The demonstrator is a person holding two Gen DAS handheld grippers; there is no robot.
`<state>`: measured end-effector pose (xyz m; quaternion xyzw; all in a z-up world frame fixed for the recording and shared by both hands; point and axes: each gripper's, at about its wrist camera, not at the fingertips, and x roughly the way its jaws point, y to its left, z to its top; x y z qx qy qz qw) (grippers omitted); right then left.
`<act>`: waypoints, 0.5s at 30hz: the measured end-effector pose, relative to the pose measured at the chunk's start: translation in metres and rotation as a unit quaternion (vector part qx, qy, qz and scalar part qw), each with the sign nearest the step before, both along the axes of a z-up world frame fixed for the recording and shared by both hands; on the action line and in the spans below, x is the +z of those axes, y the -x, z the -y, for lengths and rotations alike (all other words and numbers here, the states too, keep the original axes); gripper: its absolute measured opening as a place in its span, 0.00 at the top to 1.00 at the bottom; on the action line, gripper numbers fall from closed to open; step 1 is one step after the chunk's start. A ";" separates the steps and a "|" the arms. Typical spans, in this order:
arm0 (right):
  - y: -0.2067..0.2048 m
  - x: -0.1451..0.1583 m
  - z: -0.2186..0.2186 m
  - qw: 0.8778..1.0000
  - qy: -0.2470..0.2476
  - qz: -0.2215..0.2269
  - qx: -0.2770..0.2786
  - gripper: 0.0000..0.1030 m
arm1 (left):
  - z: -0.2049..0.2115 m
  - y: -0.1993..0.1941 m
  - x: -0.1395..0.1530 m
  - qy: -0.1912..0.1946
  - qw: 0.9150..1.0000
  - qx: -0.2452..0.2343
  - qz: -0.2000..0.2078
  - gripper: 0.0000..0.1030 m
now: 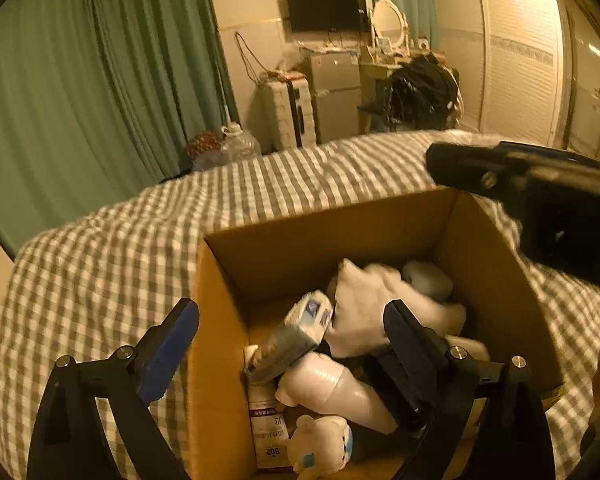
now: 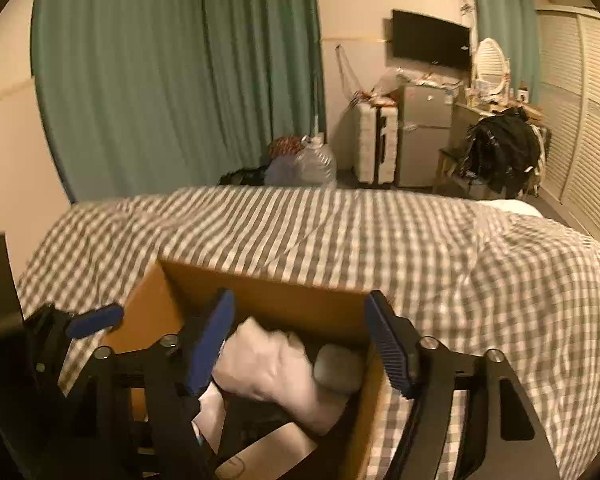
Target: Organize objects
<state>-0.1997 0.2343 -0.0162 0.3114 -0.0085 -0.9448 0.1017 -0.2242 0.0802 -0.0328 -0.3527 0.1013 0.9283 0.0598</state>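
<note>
An open cardboard box (image 1: 220, 360) sits on a bed with a grey-and-white checked cover (image 1: 100, 272). Inside lie a white cloth item (image 1: 364, 312), a small white-and-blue carton (image 1: 296, 334), a white bottle (image 1: 336, 392), a white plush toy (image 1: 324, 444) and a flat packet with red print (image 1: 266, 428). My left gripper (image 1: 292, 320) is open and empty, straddling the box's left wall. My right gripper (image 2: 300, 340) is open and empty above the box's right side (image 2: 260, 304), over the white cloth (image 2: 268, 372). Its black body (image 1: 540, 200) shows in the left wrist view.
Green curtains (image 2: 180, 80) hang behind the bed. Beyond the bed stand a white suitcase (image 2: 376, 144), a small fridge (image 2: 424, 132), a wall TV (image 2: 430, 40), a water jug (image 2: 316, 160), a dark-clothed chair (image 2: 500, 152) and louvred wardrobe doors (image 2: 584, 120).
</note>
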 end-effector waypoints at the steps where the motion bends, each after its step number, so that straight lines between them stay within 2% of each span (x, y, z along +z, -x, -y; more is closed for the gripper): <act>1: -0.002 0.006 -0.004 1.000 0.004 -0.006 -0.005 0.29 | 0.001 -0.002 0.005 -0.003 1.000 0.002 -0.004 0.06; 4: -0.016 0.030 -0.012 0.999 0.017 -0.028 -0.017 0.21 | 0.002 -0.016 0.029 -0.013 1.000 0.008 -0.026 0.04; 8: -0.051 0.064 -0.020 0.998 0.011 -0.059 -0.030 0.20 | 0.005 -0.041 0.063 -0.021 0.998 0.010 -0.052 0.03; 12: -0.088 0.098 -0.027 0.995 -0.001 -0.085 -0.043 0.14 | 0.003 -0.072 0.101 -0.010 0.996 0.014 -0.090 0.01; 15: -0.119 0.125 -0.032 0.993 -0.003 -0.106 -0.055 0.13 | 0.005 -0.094 0.129 -0.006 0.992 0.015 -0.122 0.00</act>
